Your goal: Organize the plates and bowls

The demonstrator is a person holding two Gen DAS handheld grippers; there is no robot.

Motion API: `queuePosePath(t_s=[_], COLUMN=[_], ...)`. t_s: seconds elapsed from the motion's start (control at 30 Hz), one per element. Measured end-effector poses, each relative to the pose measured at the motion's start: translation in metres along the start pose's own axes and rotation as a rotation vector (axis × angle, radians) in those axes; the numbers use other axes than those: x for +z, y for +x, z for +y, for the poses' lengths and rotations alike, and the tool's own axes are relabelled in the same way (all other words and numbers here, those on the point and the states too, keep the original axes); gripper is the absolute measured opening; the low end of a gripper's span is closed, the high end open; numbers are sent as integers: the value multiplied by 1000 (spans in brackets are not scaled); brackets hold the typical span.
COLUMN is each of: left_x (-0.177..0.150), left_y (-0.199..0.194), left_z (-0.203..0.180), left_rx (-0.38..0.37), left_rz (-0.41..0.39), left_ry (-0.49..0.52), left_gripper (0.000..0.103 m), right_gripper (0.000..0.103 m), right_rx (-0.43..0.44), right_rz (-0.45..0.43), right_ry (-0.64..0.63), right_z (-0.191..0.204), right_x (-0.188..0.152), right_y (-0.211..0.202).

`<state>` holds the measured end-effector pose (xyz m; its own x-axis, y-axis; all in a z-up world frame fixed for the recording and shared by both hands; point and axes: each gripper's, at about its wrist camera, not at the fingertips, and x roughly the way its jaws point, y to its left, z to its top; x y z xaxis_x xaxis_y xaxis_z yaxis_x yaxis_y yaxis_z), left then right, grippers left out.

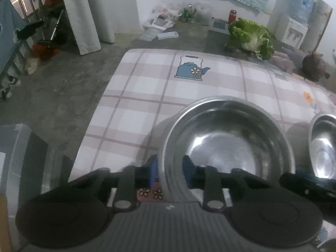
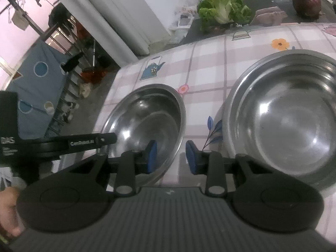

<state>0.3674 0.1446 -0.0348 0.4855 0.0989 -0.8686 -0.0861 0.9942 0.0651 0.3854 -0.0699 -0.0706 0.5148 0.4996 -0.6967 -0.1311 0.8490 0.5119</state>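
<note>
A steel bowl (image 1: 226, 138) sits on the checked tablecloth (image 1: 147, 88). My left gripper (image 1: 170, 171) straddles its near rim, one blue pad outside and one inside, closed against the wall. In the right wrist view the same bowl (image 2: 147, 117) looks tilted. My right gripper (image 2: 171, 157) stands over its right rim, one pad inside and one outside, with a small gap on both sides. The left gripper's black finger (image 2: 84, 142) reaches the bowl's left rim. A second, larger steel bowl (image 2: 283, 115) stands just to the right, also seen at the edge of the left view as the larger bowl (image 1: 323, 147).
A green cabbage (image 1: 250, 35), a red jar (image 1: 232, 14) and a dark round object (image 1: 314, 67) lie beyond the table's far edge. The table's left edge drops to a concrete floor (image 1: 52, 96). A person's hand (image 2: 8, 210) shows at the lower left.
</note>
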Motion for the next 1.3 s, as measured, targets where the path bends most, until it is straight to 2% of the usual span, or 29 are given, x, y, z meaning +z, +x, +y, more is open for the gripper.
queuePosePath(t_s=[0.07,0.2,0.47,0.63,1.3], left_x=[-1,-5,-3,-5,-3], left_y=[-2,-10,2,-3,-23], left_z=[-3,-3,-9,-14,-16], left_rx=[19,7,5,28,40], left_rz=[5,7,56,39,-5], left_ry=[13,24,18,31,42], left_gripper=[18,18,23,18,18], right_gripper=[20,15,15,15,15], right_rx=[-19,-22,-31,-52,-43], right_rz=[-5,-19,-4,-9,-45], right_ry=[-9,-25,-5,-24,-50], right_z=[2,2,-6,-2,7], right_x=[0,-3,-5,-8,-4], right_y=[3,-5,1,1,-18])
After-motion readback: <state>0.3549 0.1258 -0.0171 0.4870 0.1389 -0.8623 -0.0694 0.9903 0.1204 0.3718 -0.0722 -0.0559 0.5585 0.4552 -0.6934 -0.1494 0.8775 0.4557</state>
